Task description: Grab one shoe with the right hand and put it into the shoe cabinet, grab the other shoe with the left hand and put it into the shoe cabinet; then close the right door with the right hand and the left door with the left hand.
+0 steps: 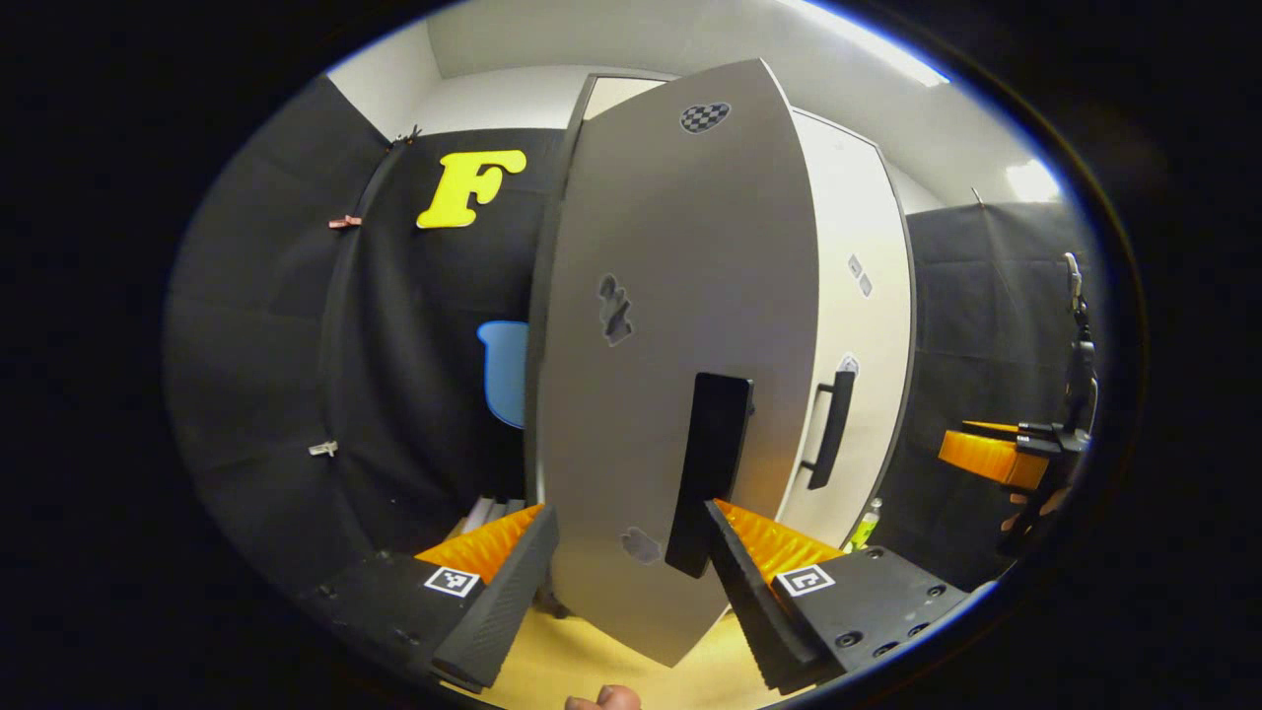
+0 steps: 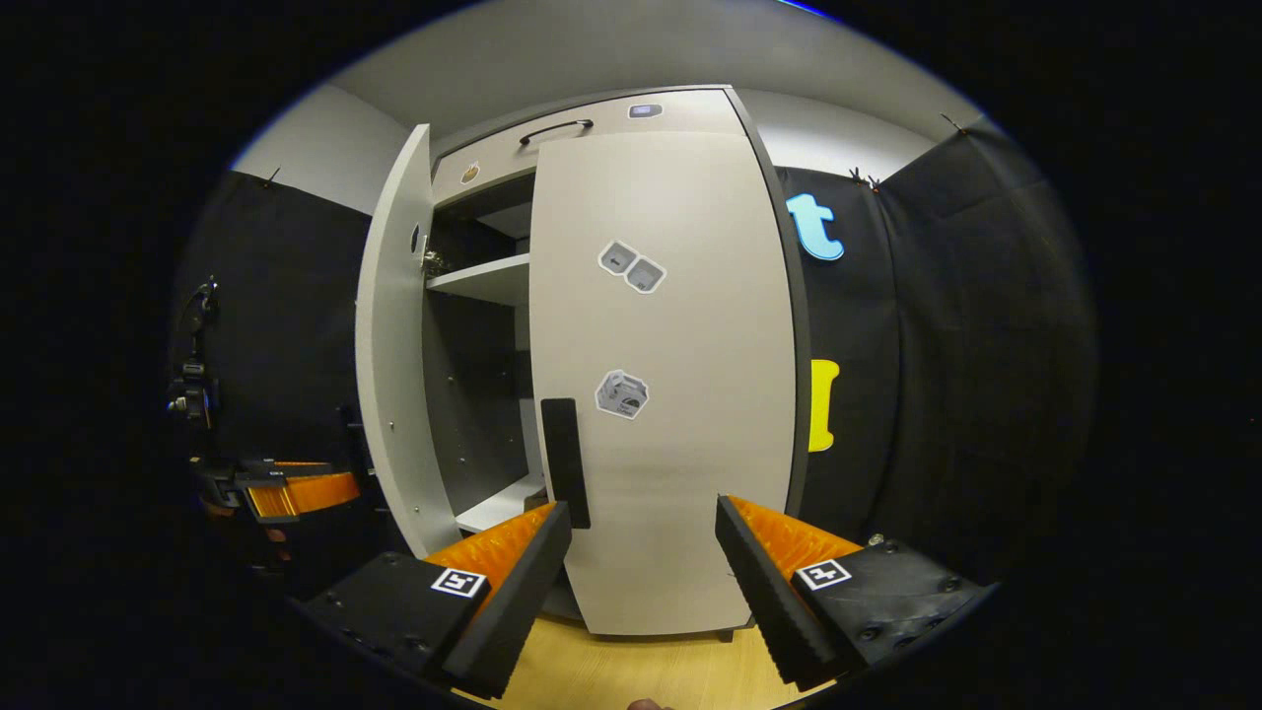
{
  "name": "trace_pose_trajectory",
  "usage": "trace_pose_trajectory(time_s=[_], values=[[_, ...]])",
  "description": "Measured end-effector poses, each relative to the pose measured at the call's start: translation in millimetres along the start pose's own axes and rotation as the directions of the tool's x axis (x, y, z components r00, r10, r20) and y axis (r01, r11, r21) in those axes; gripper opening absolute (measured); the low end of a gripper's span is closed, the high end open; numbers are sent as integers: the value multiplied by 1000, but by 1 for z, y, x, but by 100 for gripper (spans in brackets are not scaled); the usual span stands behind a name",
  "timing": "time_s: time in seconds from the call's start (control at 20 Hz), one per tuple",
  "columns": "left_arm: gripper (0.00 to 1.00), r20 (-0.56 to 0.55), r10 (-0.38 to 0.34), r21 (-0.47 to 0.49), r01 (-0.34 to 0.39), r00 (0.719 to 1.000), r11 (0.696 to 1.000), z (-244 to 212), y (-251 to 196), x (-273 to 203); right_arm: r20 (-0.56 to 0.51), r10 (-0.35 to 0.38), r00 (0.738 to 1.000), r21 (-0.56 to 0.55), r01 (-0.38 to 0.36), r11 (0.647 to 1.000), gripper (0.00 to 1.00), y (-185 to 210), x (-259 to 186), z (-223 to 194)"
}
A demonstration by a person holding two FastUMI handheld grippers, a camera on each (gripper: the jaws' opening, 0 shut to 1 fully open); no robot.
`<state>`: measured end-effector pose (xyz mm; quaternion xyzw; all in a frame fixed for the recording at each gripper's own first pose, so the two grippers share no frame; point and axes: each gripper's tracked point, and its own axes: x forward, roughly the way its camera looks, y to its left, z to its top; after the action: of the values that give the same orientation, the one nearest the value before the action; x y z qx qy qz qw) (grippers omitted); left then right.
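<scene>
the left gripper (image 1: 623,577) is held spread, gripping nothing, with the left door (image 1: 680,325) right ahead of its fingers, still ajar, its handle (image 1: 712,473) by the right finger. the right gripper (image 2: 641,582) is likewise spread and empty before the right door (image 2: 670,375), seen closed against the shoe cabinet (image 2: 582,118); shoes cannot be made out.

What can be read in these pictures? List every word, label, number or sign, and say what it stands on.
No text can be read.
On the right door, the two sticker groups: too small and blurred to read.
On the left door, the checkered sticker and the grey patches: no words can be made out.
On the left gripper and right gripper, the square markers: black-and-white patterns, no letters.
</scene>
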<state>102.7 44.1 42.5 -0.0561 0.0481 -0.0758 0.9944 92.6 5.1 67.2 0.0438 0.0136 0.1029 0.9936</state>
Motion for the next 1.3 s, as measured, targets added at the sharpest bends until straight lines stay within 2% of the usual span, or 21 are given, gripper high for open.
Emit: trace_pose_trajectory(time_s=[0.1, 0.25, 0.3, 0.4, 0.5, 1.3], values=[[94, 5, -7, -10, 7, 1000, 1000, 2, -18, 15, 1, -8, 1000, 5, 8, 1000, 98, -5, -3, 2], [91, 23, 24, -9, -24, 999, 1000, 7, -24, 30, 5, -14, 1000, 2, 14, 1000, 98, -10, -6, 4], [94, 28, 26, -21, -26, 999, 999, 8, -25, 33, 7, -16, 1000, 3, 16, 1000, 98, -12, -6, 5], [91, 21, 18, -61, -16, 1000, 998, 5, -29, 39, 9, -18, 1000, 3, 18, 1000, 98, -15, -6, 6], [94, 16, 13, -80, -11, 1000, 997, 4, -33, 44, 12, -20, 1000, 2, 20, 1000, 98, -17, -5, 7], [94, 39, -9, -15, 9, 999, 1000, 7, -60, 98, 28, -31, 999, 11, 31, 999, 98, -21, 7, 13]])
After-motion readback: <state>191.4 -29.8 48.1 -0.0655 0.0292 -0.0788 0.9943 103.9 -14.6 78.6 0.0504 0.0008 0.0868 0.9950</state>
